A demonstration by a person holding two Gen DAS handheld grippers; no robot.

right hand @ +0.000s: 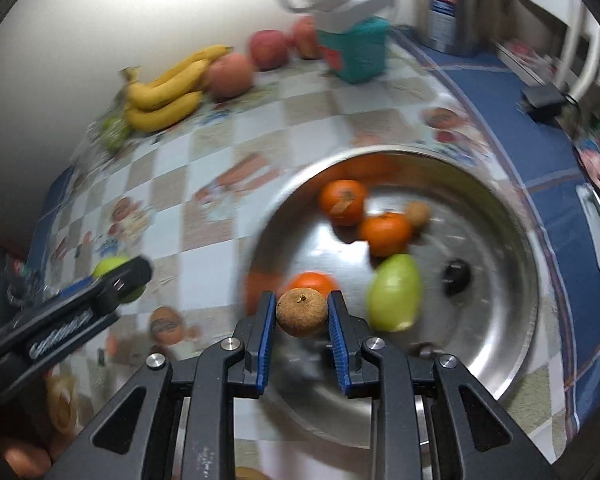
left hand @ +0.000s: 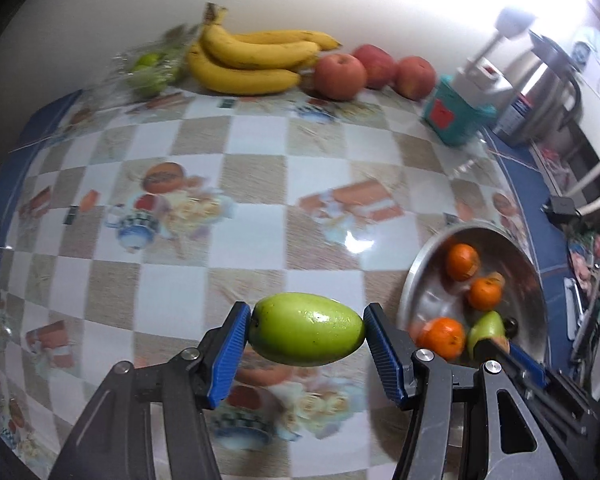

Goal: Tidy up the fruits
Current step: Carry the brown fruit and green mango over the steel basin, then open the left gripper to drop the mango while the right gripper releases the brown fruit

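Fruits are sitting in three places: some in the tongs, some in a steel bowl, some along the wall. The left tongs (left hand: 306, 330) are pinching a green mango-shaped fruit (left hand: 306, 330) by its two ends between blue pads (left hand: 230, 354), holding it above the checked bench (left hand: 252, 184). The right tongs (right hand: 302, 312) are gripping a small brown round fruit (right hand: 302, 312), its stem end facing the camera, over the near rim of the steel bowl (right hand: 500, 320).

Inside the bowl three oranges (right hand: 343, 202) are lying, one of them partly hidden behind the brown fruit, along with a green pear-shaped fruit (right hand: 394, 292), another small brown fruit (right hand: 418, 214) just beside the middle orange, and a small dark thing (right hand: 456, 276) too blurred to name.

At the far edge of the bench, against the wall, a bunch of bananas (left hand: 252, 58) is lying beside three red apples (left hand: 340, 72), with a clear packet of green fruit (left hand: 152, 70) on the bananas' other side. A teal and white box-like container (left hand: 458, 112) is standing near the apples.
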